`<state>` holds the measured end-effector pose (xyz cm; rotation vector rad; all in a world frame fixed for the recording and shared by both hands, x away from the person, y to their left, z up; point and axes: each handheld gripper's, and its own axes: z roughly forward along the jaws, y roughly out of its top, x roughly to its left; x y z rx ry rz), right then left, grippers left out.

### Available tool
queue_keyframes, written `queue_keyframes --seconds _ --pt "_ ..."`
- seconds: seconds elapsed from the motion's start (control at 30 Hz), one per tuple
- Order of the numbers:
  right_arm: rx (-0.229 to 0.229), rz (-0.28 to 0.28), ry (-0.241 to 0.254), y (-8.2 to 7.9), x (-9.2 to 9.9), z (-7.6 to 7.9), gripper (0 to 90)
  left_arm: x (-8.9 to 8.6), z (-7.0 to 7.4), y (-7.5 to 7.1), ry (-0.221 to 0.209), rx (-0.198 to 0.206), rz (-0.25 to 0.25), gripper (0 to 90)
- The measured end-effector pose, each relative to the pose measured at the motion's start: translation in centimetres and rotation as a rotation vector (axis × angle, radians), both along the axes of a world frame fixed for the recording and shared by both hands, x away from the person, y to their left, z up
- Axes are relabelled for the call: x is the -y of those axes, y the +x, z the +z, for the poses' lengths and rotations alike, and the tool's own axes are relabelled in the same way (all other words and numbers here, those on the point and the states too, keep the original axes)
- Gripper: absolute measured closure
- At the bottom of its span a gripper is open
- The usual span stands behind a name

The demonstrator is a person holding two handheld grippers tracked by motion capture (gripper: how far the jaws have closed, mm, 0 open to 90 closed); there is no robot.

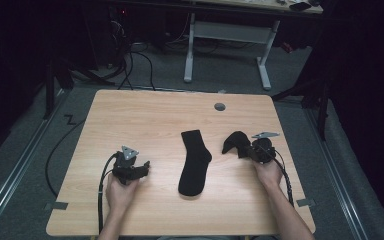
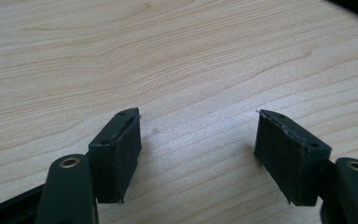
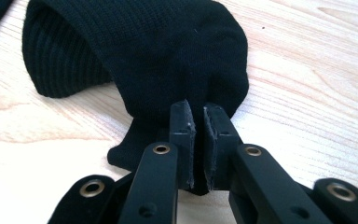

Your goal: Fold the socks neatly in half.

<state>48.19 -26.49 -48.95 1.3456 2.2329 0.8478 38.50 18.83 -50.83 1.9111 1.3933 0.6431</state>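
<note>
Two black socks are on the wooden table [image 1: 145,115]. One sock [image 1: 195,162] lies flat and stretched out in the middle. The other sock [image 1: 236,143] [image 3: 135,51] is bunched up at the right, and my right gripper [image 1: 252,150] [image 3: 198,122] is shut on its edge, with fabric pinched between the pads. My left gripper [image 1: 142,167] [image 2: 198,154] rests low over bare wood at the left, open, with nothing between its jaws.
A round grey cable port [image 1: 220,106] sits near the table's far edge. Beyond the table stand a white desk frame [image 1: 227,35] and cables on the dark floor. Bare wood lies between the left gripper and the flat sock.
</note>
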Motion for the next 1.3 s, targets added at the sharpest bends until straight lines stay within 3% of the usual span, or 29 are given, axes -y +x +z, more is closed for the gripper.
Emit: queue_keyframes --seconds 0.13,0.4,0.6,0.9,1.3 --pt "0.005 0.01 0.058 -0.4 0.3 0.3 84.0 0.0 0.0 0.0 0.001 0.0 0.0 31.6" --pt "0.091 0.074 0.14 -2.2 0.0 3.8 84.2 0.0 0.0 0.0 0.001 0.0 0.002 31.5" --pt "0.119 0.105 0.198 -3.0 -0.2 5.8 84.1 0.0 0.0 0.0 0.002 0.0 0.003 31.3" --pt "0.128 0.131 0.232 -3.5 -1.1 7.8 84.1 0.1 0.0 0.0 0.002 0.0 0.002 31.0" --pt "0.13 0.154 0.254 -3.2 -3.2 8.7 84.0 0.1 0.0 0.0 0.004 -0.003 0.0 30.6"
